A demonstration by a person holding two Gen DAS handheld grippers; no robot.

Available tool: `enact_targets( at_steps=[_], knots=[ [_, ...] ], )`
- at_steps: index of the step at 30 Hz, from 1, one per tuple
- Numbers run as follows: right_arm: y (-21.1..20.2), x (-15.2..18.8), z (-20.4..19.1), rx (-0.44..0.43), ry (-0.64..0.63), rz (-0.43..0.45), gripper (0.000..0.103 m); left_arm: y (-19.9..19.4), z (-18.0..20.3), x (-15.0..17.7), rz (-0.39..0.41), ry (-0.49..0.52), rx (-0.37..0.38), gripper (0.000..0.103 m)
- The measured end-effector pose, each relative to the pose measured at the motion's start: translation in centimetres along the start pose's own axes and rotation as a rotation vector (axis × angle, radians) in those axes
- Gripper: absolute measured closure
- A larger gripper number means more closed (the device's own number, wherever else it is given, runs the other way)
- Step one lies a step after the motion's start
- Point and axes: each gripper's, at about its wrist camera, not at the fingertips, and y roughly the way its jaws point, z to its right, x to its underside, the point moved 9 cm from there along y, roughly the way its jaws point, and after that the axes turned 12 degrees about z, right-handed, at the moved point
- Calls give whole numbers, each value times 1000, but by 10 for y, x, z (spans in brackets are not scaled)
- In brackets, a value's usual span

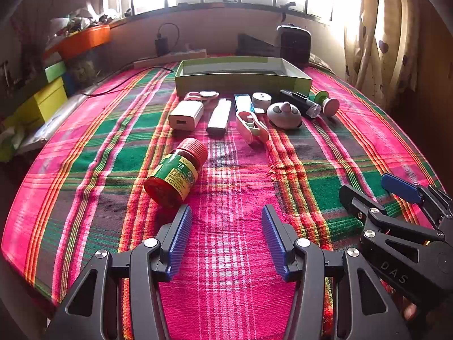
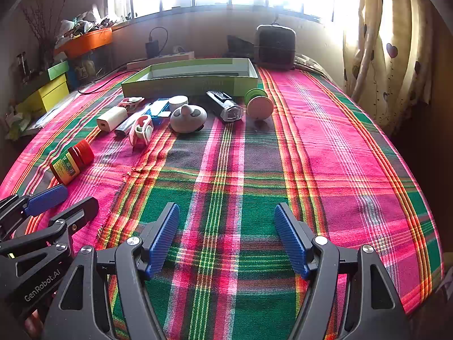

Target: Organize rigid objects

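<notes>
A red-capped bottle [image 1: 175,171] lies on its side on the plaid cloth, just ahead and left of my open left gripper [image 1: 226,212]; it also shows in the right wrist view [image 2: 72,161]. Behind it lies a row of small objects: a white charger [image 1: 186,114], a white lighter [image 1: 218,116], a pink clip [image 1: 252,127], a grey rounded gadget [image 1: 284,115], a black torch [image 1: 300,103] and a green-and-pink knob [image 1: 328,102]. An open green box [image 1: 242,80] stands behind them. My right gripper [image 2: 226,211] is open and empty over bare cloth.
A black speaker [image 2: 274,45] stands behind the box by the window wall. Coloured boxes [image 1: 51,96] and an orange tray [image 1: 85,39] are stacked at the left. A curtain [image 2: 390,51] hangs at the right. A cable [image 1: 119,83] runs across the far left cloth.
</notes>
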Motion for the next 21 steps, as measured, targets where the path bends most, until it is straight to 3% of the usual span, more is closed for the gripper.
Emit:
enact_targets(
  at_steps=[21],
  knots=[
    [-1, -1, 0, 0, 1, 1, 33, -17, -11, 11, -3, 35, 61, 53]
  ],
)
